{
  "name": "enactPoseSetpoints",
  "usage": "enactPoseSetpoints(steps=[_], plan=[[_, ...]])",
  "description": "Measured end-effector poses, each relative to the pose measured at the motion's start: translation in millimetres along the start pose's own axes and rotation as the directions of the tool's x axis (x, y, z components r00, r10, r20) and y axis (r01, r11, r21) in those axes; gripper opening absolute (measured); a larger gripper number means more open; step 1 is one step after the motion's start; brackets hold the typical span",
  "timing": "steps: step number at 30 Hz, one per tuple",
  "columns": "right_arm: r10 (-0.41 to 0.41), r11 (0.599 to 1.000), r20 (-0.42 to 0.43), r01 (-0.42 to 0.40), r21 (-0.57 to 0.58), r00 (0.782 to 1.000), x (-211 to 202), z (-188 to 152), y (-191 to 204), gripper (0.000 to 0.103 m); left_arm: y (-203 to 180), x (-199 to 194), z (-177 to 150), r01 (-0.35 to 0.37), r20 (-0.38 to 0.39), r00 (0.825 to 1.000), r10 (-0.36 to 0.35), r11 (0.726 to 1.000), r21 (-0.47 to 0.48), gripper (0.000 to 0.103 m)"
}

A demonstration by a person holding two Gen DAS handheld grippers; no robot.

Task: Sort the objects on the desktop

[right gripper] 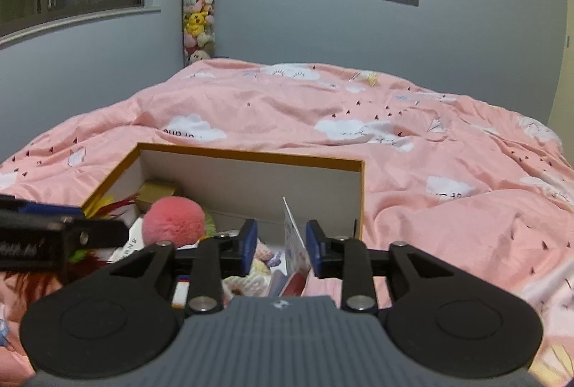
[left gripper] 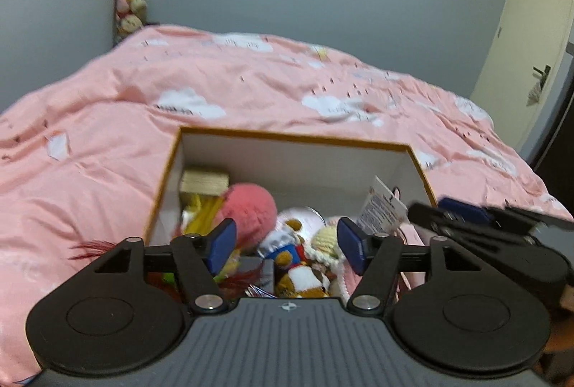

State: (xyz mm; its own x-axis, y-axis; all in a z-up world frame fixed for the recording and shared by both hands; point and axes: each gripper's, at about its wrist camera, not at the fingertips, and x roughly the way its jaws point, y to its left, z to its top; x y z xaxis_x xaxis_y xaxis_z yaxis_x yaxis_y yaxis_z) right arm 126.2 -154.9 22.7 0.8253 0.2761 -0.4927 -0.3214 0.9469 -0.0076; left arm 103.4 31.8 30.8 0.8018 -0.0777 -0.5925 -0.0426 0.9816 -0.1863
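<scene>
Both hand-held grippers hung over an open cardboard box (left gripper: 172,168) that lay on a bed with a pink cloud-print duvet (left gripper: 251,82). Left hand-held gripper (left gripper: 287,241) stood released, its blue pads wide apart, with nothing pressed between them; beneath the gap sat a small bear plush (left gripper: 297,265) in the box. Right hand-held gripper (right gripper: 281,248) was also unclenched, its jaws narrower, and a white printed tag (right gripper: 296,239) stood upright in the gap; whether a pad touched it could not be told. Inside the box lay a pink pompom (right gripper: 174,220), a gold block (left gripper: 203,184) in the far left corner, yellow items and a cream knitted toy (left gripper: 324,239). Red feathers (left gripper: 89,247) poked out by the box's near left side.
</scene>
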Motion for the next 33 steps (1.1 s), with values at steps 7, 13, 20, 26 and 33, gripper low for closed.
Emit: enactPoseSetpoints(steps=[7, 13, 20, 26, 33], plan=[[-0.011, 0.995, 0.044, 0.007, 0.105, 0.999, -38, -10, 5, 0.054, -5, -24, -5, -0.074, 0.08, 0.994, 0.071, 0.996, 0.042, 0.085], [-0.028, 0.993, 0.116, 0.014, 0.115, 0.993, -62, -11, 18, 0.067, 3, -39, -14, -0.106, 0.101, 0.99, 0.101, 0.994, 0.042, 0.087], [-0.04, 0.996, 0.18, 0.025, 0.087, 0.983, -76, -13, 34, 0.095, 8, -47, -23, -0.204, 0.173, 0.966, 0.193, 0.978, 0.047, 0.088], [-0.058, 0.996, 0.106, 0.05, 0.077, 0.993, -58, -28, 41, 0.095, 11, -36, -34, -0.185, 0.121, 0.977, 0.178, 0.981, 0.053, 0.088], [-0.116, 0.99, -0.034, 0.118, 0.073, 0.993, -34, -45, 38, 0.095, 8, -15, -46, -0.171, 0.03, 0.985, 0.169, 0.98, 0.098, 0.088]])
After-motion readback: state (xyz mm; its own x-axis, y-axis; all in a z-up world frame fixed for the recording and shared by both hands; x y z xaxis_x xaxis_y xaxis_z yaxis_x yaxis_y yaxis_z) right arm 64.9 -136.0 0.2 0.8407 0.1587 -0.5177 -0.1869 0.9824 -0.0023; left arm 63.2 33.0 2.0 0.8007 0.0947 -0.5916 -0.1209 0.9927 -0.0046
